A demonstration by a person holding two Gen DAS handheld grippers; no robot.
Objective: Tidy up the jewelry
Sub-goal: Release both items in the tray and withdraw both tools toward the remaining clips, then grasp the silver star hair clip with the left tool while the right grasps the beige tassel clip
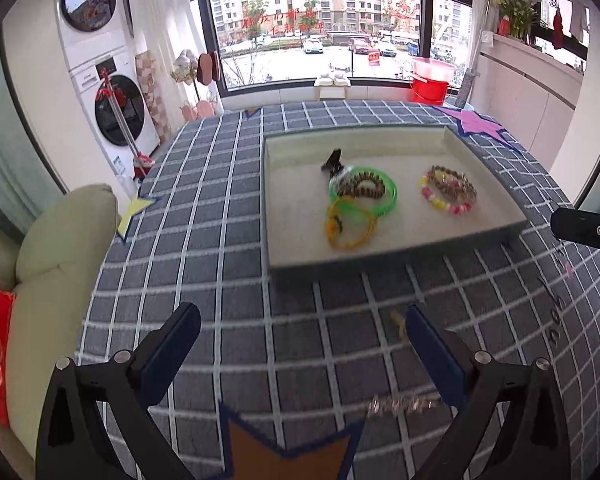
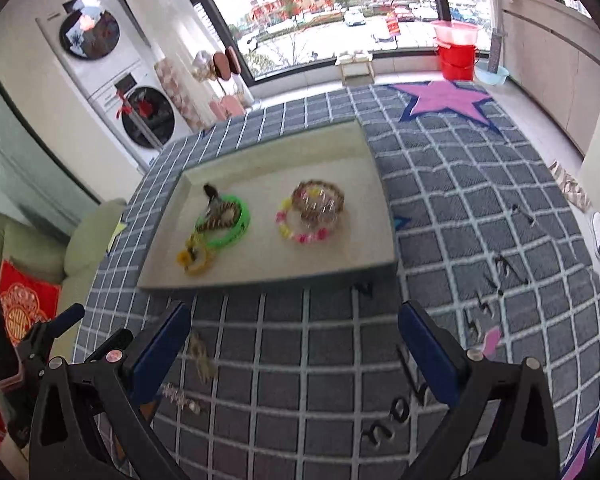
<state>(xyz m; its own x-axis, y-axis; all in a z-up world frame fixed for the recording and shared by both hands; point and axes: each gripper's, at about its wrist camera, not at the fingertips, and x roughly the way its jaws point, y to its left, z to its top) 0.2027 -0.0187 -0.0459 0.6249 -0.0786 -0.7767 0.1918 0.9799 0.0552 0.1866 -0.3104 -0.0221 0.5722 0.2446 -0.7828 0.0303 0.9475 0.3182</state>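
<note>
A small gold-coloured trinket point(image 1: 398, 322) on the checked cloth sits partly hidden behind a blue gripper finger point(image 1: 432, 348). Nearby, a thin silvery beaded piece point(image 1: 402, 405) is motion-blurred, possibly a hair clip. An orange star patch point(image 1: 288, 456) is cut off by the bottom edge.

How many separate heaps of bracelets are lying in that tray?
2. A green and yellow heap lies left of centre in the tray; a pink-beaded heap lies to its right. Overlapping pieces may hide more.

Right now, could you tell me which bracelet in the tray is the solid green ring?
The plain bright green plastic bangle, in the left cluster; a brown beaded bracelet lies inside it, overlapping the yellow one.
</note>
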